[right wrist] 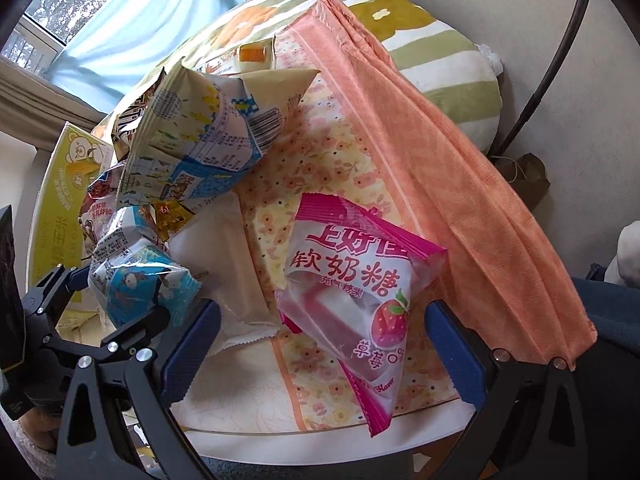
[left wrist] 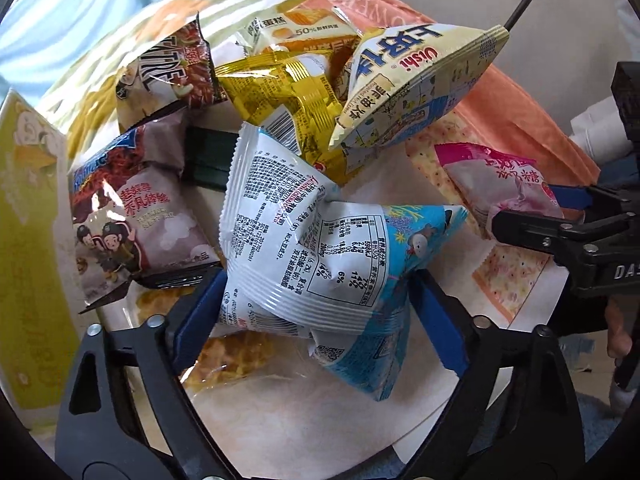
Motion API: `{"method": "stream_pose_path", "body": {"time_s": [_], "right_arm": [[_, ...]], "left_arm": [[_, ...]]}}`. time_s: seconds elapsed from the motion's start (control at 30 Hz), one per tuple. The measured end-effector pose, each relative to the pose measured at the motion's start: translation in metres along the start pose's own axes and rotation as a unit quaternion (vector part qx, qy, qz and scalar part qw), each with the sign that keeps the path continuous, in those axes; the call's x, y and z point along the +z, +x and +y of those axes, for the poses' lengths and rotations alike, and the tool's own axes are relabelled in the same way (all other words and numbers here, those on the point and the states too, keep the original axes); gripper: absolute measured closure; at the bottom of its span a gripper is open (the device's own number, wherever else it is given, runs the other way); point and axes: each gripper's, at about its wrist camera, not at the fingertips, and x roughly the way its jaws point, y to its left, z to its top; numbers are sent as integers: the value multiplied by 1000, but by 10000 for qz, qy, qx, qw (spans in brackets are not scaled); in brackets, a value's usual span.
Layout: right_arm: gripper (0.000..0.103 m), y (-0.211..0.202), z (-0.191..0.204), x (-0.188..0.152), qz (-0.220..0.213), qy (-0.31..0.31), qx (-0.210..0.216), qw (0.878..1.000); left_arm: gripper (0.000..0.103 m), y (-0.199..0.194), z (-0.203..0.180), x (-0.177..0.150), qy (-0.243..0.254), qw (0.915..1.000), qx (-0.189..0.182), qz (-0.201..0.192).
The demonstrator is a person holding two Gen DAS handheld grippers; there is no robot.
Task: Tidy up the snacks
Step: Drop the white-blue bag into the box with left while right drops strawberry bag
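Note:
My left gripper (left wrist: 316, 300) is shut on a white and blue snack bag (left wrist: 312, 248), which crumples between the blue pads; the bag also shows in the right wrist view (right wrist: 136, 280). My right gripper (right wrist: 324, 332) is open around a pink strawberry candy bag (right wrist: 352, 292) that lies on a floral packet (right wrist: 280, 200); neither pad touches it. The candy bag shows in the left wrist view (left wrist: 500, 184) with the right gripper's fingers (left wrist: 532, 232) beside it. A heap of snack bags lies behind: a cream Oishi bag (left wrist: 408, 88), a gold bag (left wrist: 296, 92), a purple bag (left wrist: 132, 216).
An orange cloth packet (right wrist: 460, 184) lies along the right. A striped green and white cushion (right wrist: 440, 48) sits behind it. A yellow-green box (left wrist: 28, 240) stands at the left. A waffle packet (left wrist: 232, 356) lies under the left gripper on the white surface (left wrist: 320, 420).

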Motion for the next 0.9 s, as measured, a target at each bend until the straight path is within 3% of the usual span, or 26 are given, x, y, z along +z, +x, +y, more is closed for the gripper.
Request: {"method": "stream_pose_path", "body": {"time_s": [0.17, 0.37, 0.47, 0.5, 0.7, 0.9], "right_arm": [[1, 3, 2, 1, -28, 63, -15, 10000], [4, 5, 1, 5, -84, 131, -37, 9999], [24, 10, 1, 6, -25, 137, -161, 9998], [38, 14, -1, 5, 50, 168, -166, 9997], [52, 12, 0, 1, -58, 95, -248, 9996], [54, -11, -1, -2, -262, -20, -201, 9995]], "left_arm": [[24, -10, 8, -2, -55, 10000, -34, -74], [25, -27, 11, -9, -274, 9994, -119, -180], [25, -31, 2, -11, -261, 9994, -113, -218], [25, -32, 0, -12, -251, 9993, -116, -238], [25, -44, -5, -13, -309, 9987, -72, -390], [25, -68, -4, -17, -442, 9972, -29, -609]]}}
